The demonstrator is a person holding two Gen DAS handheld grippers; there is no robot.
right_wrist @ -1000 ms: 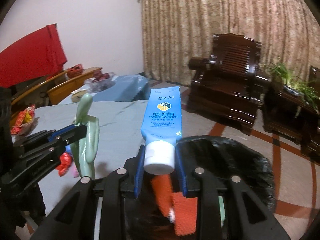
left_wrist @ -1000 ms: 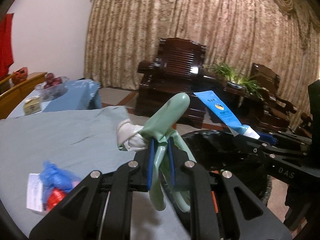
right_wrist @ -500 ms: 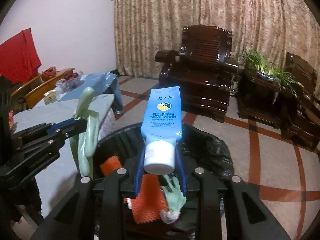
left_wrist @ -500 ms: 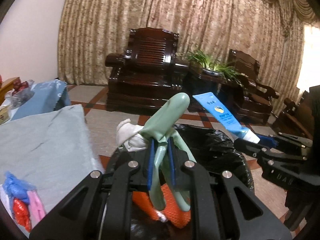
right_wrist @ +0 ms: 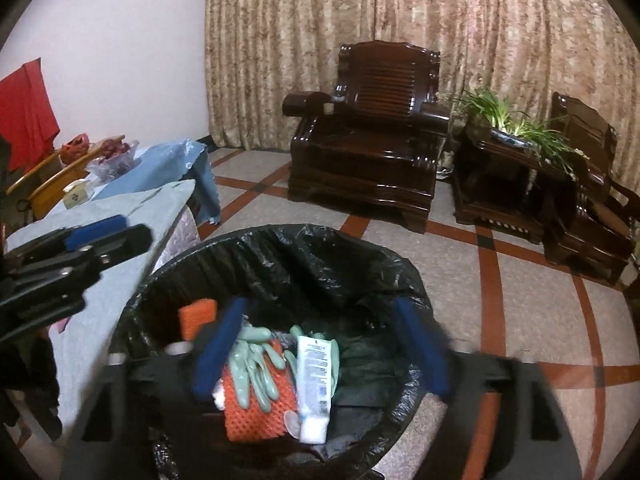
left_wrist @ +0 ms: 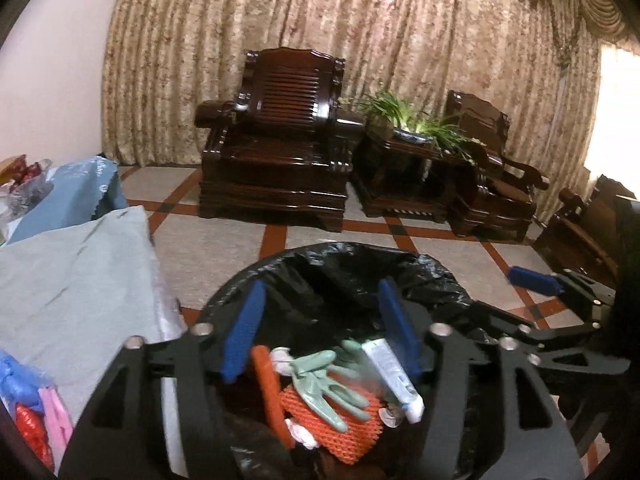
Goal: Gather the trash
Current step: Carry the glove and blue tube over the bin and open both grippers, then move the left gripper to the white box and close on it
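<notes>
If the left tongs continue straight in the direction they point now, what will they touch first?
Probably the green rubber glove, lying on orange mesh in the black-lined trash bin. The left tongs, jaws just opened and empty, aim down into it; depth is uncertain.

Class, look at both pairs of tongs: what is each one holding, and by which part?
Nothing. The left tongs and right tongs have just opened; the green glove and cream tube lie in the trash bin.
</notes>
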